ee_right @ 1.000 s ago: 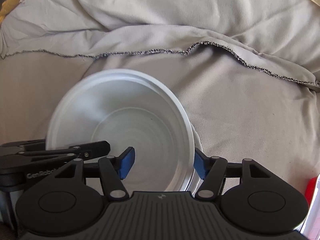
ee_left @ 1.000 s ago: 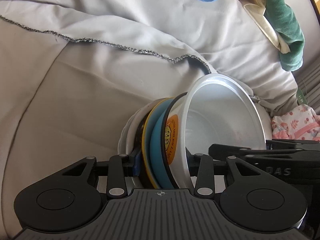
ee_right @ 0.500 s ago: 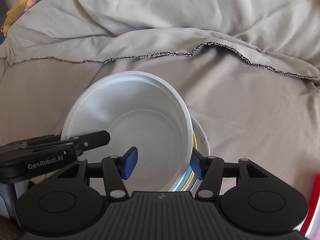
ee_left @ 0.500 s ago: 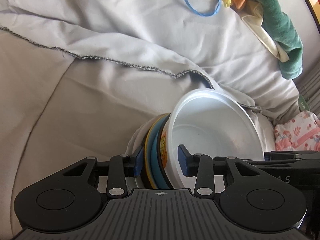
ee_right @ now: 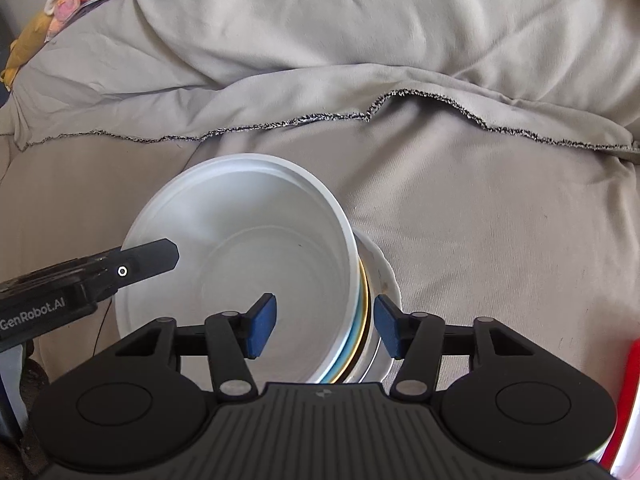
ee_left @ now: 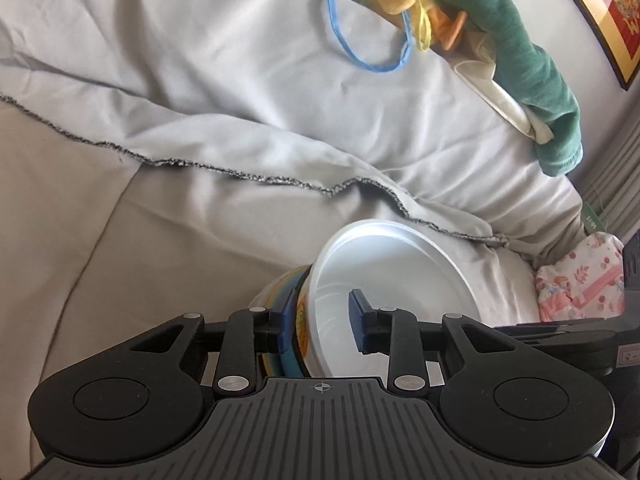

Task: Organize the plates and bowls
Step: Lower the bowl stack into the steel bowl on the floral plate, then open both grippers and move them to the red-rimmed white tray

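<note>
A deep white bowl point(ee_left: 400, 276) point(ee_right: 248, 248) sits on top of a tilted stack of plates point(ee_left: 298, 300) point(ee_right: 362, 312) with blue and yellow rims, on a grey sheet. My left gripper point(ee_left: 322, 326) straddles the stack's near edge. Its left pad lies against the plates and its right pad is inside the bowl, apart from the wall; the jaws are closing. My right gripper point(ee_right: 324, 328) straddles the opposite edge, one pad inside the bowl and one just outside the white bottom plate point(ee_right: 382, 276). Its jaws are closing too, and neither pad presses.
The crumpled grey sheet point(ee_left: 180, 240) has a dark stitched hem point(ee_right: 280, 124) running across it. A green cloth point(ee_left: 532, 72) and a plush toy with a blue cord point(ee_left: 360, 52) lie at the back. A pink floral cloth point(ee_left: 580, 280) is at the right, and something red point(ee_right: 630, 380) is at the frame edge.
Both grippers' jaws have narrowed around the stack's edges. The left view has risen and tilted up, so the bowl sits lower in it and more bedding shows behind.
</note>
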A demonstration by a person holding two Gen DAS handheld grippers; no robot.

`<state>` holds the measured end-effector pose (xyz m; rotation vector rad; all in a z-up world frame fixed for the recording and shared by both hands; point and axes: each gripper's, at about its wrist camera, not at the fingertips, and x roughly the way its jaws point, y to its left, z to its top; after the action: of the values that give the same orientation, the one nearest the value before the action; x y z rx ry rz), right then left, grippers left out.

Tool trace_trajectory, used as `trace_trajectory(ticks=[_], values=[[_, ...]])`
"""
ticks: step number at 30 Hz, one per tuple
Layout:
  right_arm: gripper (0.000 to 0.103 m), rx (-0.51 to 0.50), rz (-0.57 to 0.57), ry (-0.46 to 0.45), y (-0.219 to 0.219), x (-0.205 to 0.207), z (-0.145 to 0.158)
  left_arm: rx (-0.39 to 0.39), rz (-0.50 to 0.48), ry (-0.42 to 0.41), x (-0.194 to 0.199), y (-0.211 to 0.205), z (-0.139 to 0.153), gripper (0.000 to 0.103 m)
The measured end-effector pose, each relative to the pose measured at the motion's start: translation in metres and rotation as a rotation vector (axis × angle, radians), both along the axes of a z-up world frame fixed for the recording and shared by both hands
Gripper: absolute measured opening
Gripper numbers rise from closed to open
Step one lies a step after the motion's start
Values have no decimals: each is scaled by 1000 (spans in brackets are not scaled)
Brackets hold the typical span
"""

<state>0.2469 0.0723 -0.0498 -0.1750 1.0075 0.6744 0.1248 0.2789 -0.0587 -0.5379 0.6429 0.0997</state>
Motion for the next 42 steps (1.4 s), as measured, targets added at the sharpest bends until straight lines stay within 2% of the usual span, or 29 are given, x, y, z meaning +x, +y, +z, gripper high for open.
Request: trace_trajectory(ticks=[4,6,21,24,29,36,42], values=[[32,-11,-15,1,-1,5,-4,-14,0,-6,1,3,-1,32],[29,-14,-28,3,-1,9,-6,-20,-2,-12,0,4,-2,32],[29,2,-19,2,0,14,-5,-43,27,2,1,11,-9,31],[29,15,-21,-6,-3,14,-2,-81,34,6,1,17,-12,28],[29,53,-21,-91,-8,6,16,-140,69,-3,-3,32,-15,27],[29,44,13,-60,2,7,10,-180,26,-28,-2,30,-16,26],[29,14,-19,-47,1,10,-1,-115,42,-76,-9,21,-5,26]])
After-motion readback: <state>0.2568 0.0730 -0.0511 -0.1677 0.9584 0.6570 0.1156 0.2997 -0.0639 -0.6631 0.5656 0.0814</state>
